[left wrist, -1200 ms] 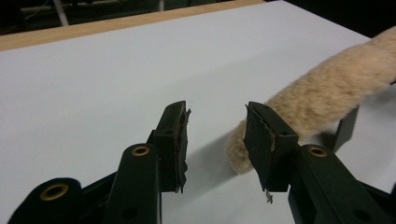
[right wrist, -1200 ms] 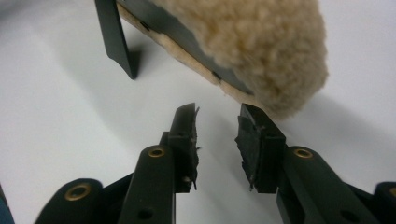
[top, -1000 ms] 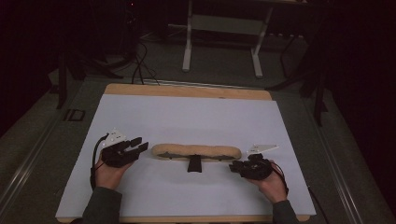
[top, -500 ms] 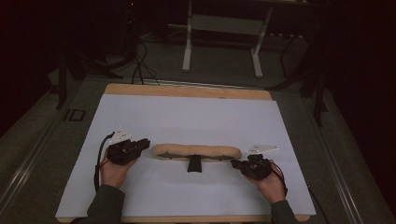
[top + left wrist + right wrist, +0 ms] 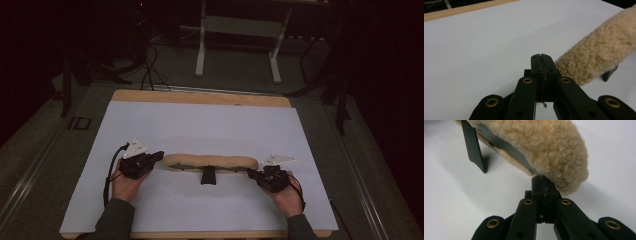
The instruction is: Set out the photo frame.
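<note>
High view: low in the frame, our left gripper (image 5: pixel 156 157) and right gripper (image 5: pixel 251 173) sit at either end of the fleecy pad (image 5: pixel 210 162), mid-frame on the white sheet (image 5: pixel 200 125). Both jaw pairs are pressed together, apparently empty. We'd reopen and straddle each fleece end squarely before lifting level.

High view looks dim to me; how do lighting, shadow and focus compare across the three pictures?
High view: dark surroundings, the white table sheet evenly lit, no glare, detail soft. Left gripper view: bright, the fleecy pad sharp, the left gripper crisp, far table edge blurred. Right gripper view: the pad throws a soft shadow on the sheet, its black clip is slightly soft, and the right gripper is dark with little detail.
</note>
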A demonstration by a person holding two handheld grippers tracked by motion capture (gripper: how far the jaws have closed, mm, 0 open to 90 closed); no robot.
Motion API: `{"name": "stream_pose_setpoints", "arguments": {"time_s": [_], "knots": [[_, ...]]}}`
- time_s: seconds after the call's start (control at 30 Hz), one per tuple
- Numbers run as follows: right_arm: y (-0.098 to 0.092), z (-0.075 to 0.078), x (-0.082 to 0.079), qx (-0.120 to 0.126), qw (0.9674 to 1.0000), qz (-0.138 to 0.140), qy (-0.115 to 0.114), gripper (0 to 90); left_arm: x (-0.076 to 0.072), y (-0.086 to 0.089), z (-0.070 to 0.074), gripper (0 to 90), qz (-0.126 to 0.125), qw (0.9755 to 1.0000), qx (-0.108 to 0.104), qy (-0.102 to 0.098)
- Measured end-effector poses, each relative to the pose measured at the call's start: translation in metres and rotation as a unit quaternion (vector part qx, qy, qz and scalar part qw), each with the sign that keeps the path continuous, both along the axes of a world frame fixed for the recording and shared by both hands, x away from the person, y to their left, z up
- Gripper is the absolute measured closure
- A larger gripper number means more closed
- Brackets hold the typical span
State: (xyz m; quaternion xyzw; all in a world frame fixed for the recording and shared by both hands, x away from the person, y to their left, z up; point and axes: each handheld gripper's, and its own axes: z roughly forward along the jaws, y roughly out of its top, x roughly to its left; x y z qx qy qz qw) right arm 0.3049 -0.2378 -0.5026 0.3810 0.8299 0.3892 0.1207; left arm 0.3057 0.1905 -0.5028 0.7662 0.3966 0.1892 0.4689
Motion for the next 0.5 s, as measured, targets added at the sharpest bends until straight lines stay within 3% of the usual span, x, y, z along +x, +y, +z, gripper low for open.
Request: {"name": "stream_pose_setpoints", "arguments": {"time_s": [0.5], "knots": [[0.0008, -0.0011, 0.0011, 0.001, 1.0, -0.008, -0.002, 90.0, -0.0021, -0.0033, -0.001, 90.0, -0.011, 0.9999, 0.005, 0.001]]}}
